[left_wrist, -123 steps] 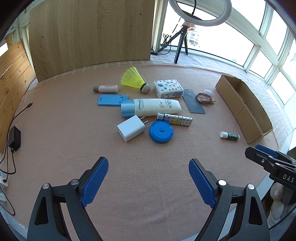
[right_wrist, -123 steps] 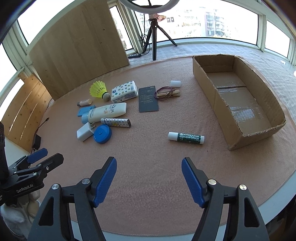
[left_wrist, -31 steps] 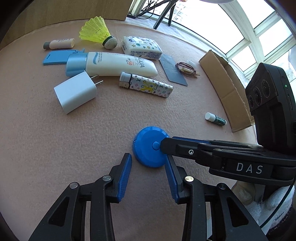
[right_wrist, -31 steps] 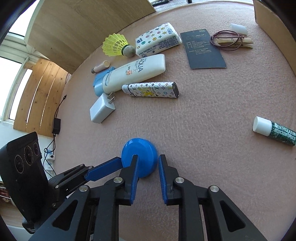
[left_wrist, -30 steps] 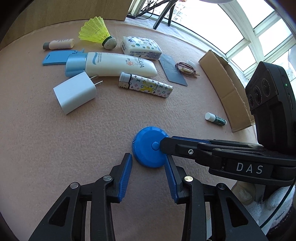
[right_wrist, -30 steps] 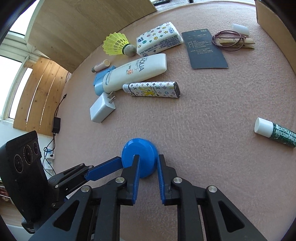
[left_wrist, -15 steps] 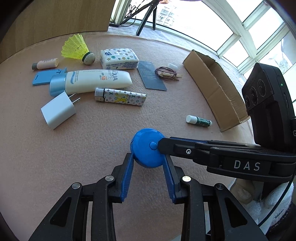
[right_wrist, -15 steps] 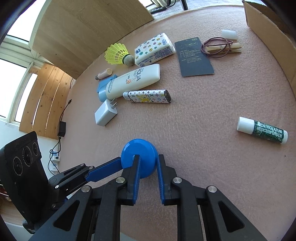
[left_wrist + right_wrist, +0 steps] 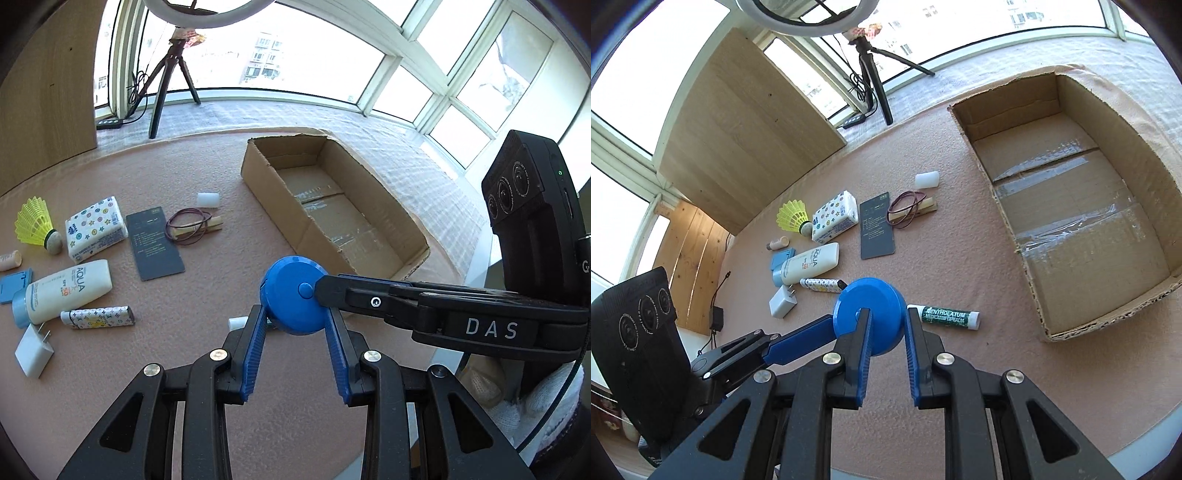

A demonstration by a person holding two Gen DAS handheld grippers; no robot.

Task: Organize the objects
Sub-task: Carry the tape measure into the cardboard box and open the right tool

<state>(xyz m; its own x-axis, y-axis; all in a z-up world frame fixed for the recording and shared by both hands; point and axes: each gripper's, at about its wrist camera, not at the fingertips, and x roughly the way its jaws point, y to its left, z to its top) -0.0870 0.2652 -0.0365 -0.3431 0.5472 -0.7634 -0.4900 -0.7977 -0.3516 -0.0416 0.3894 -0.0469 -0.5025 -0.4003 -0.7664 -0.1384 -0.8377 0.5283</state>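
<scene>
Above the pink felt desk (image 9: 92, 369) we hold the round blue plastic disc (image 9: 295, 295) aloft, left tongs (image 9: 295, 325) and right tongs (image 9: 886, 332) both clamped on its rim. Uneven pull could drop it short of the open cardboard box (image 9: 1027, 236).

Bright daylight pours in through the windows (image 9: 332, 70), which are blown out to near white. The bench (image 9: 110, 387) is evenly lit, with short, soft shadows under the small things. Both fisheye views bend straight lines hard toward dark, vignetted corners. Focus is sharp throughout, without motion blur.
</scene>
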